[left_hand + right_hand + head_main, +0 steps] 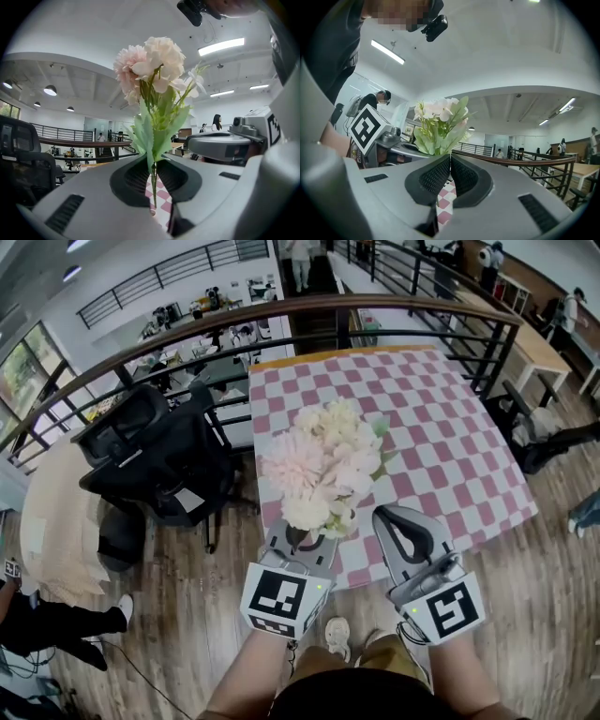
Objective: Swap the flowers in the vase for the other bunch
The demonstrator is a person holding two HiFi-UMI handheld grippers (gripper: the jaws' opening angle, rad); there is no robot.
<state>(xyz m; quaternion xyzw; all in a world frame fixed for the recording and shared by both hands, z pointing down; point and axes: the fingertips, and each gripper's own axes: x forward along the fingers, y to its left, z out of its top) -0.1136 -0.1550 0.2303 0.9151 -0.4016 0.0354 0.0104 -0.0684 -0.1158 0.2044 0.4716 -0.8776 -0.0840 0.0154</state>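
My left gripper (302, 538) is shut on the thin green stem of a pink and cream bunch (291, 470), which stands upright above the jaws (150, 61). My right gripper (382, 514) is shut on a white bunch with green leaves (345, 420); in the right gripper view its leaves and blooms (438, 112) rise straight out of the narrow jaw gap (450, 173). Both grippers point level, side by side, at the near edge of the pink-checked table (450, 437). The two bunches touch. No vase shows in any view.
A black office chair (155, 456) stands left of the table, with a beige padded seat (61, 521) further left. A curved dark railing (375, 306) runs behind the table. A person's legs (56, 624) are at the lower left, and wooden floor lies around the table.
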